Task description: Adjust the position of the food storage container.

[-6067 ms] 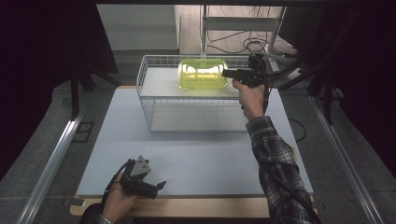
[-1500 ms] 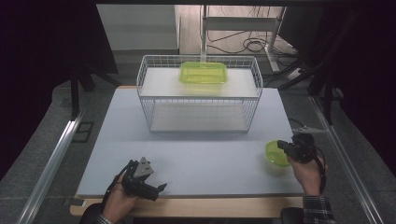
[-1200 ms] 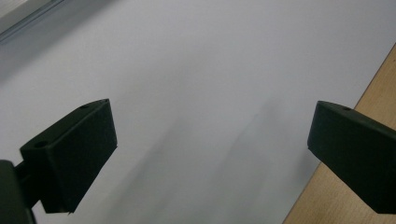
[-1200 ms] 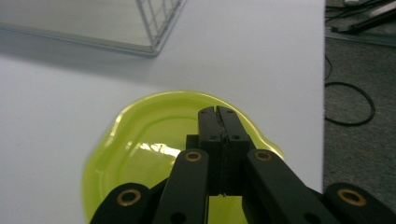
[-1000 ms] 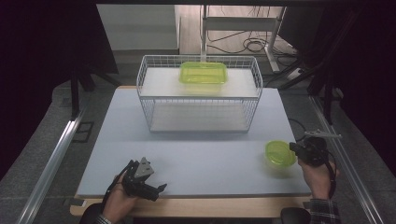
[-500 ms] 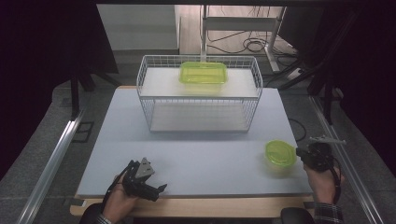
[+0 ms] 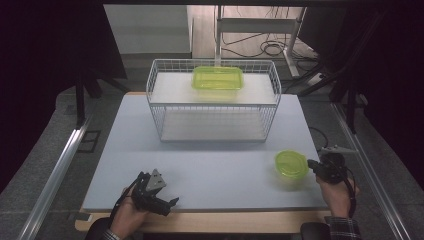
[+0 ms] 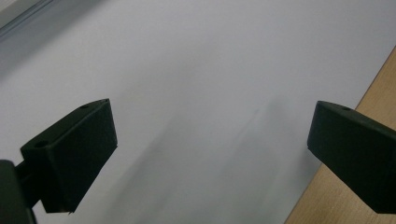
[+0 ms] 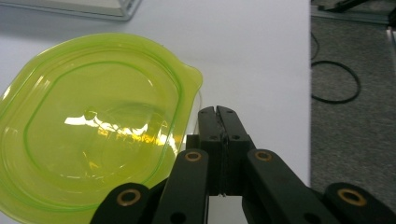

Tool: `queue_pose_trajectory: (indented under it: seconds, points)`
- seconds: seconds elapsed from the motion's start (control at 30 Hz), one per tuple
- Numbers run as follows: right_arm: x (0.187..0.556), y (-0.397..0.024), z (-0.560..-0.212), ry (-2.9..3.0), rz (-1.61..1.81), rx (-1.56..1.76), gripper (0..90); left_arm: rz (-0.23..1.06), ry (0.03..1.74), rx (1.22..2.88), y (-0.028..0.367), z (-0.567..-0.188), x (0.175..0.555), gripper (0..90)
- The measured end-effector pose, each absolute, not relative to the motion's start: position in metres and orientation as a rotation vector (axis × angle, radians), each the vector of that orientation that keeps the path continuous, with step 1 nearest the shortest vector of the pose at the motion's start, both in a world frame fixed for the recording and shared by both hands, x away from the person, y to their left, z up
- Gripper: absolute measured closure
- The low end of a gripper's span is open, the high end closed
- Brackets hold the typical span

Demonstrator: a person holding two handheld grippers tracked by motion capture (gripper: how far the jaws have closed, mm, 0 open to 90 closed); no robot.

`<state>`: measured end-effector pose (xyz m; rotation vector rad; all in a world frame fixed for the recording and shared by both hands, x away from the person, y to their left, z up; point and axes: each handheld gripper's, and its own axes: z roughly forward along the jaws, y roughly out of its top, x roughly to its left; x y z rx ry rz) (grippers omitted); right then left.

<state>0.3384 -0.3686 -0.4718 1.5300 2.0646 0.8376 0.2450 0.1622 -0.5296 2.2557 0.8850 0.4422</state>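
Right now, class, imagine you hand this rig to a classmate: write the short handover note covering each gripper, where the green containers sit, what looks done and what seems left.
Left gripper: open, empty, low over the near left of the white table.
Right gripper: jaws shut with nothing between them, just beside the round green lidded container, near its rim tab; contact cannot be told.
The round container sits on the table's right side. The rectangular green container lies on top of the wire basket rack.
Done: the rectangular container looks placed.
Left, probably: grip the round container and put it up beside the other.
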Motion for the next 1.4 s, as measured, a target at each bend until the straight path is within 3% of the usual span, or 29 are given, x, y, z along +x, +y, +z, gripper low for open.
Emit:
queue_pose_trajectory:
  seconds: [0.8, 1.4]
  points:
    - [0.339, -0.326, -0.475, 2.173, 0.931, 1.507, 89.1, 0.445, 0.880, 2.267, 0.161, -0.530, 0.245, 1.5]
    - [0.320, -0.321, -0.481, 2.253, 0.985, 1.531, 89.0, 0.448, 0.878, 2.271, 0.160, -0.530, 0.245, 1.6]
